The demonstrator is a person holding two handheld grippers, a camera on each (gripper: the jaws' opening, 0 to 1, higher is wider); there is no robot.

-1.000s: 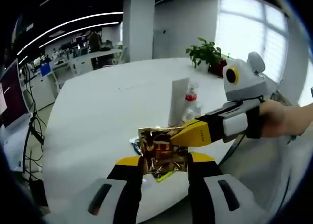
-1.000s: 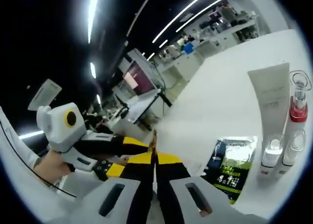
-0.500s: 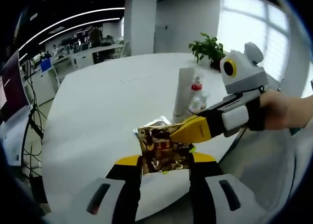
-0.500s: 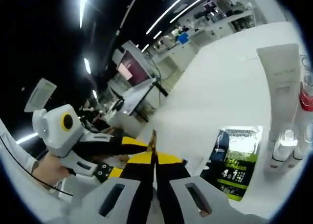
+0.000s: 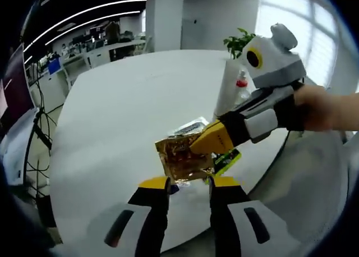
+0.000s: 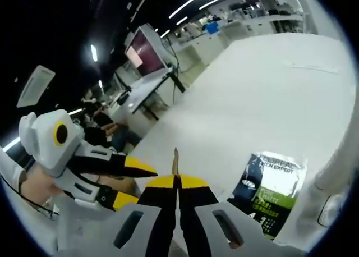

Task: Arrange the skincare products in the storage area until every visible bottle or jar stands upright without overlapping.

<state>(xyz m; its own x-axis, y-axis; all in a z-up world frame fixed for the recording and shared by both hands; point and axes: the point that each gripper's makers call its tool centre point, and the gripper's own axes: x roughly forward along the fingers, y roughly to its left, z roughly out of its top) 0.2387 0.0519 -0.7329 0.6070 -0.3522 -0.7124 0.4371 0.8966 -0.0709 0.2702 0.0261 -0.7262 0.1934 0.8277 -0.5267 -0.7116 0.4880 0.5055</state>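
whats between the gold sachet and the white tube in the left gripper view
The right gripper, shut on the gold sachet, runs across that stretch toward the white tube; the green and black sachet lies below it on the table.

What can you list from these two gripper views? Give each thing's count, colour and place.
Round table: one, white, under everything.
Foil sachet: one, gold, crinkled, held above the table's near edge.
Printed sachet: one, dark with a green band, flat on the table.
Plastic tube: one, white, upright near the table's far side.
Clear bottle: one, red collar, beside the tube.
Potted plant: one, green, behind the tube.
Monitor: one, lit screen, beyond the table.
Left gripper: yellow-tipped jaws apart below the gold sachet.
Right gripper: jaws closed on the gold sachet's edge.
Hand: one, holding the right gripper.
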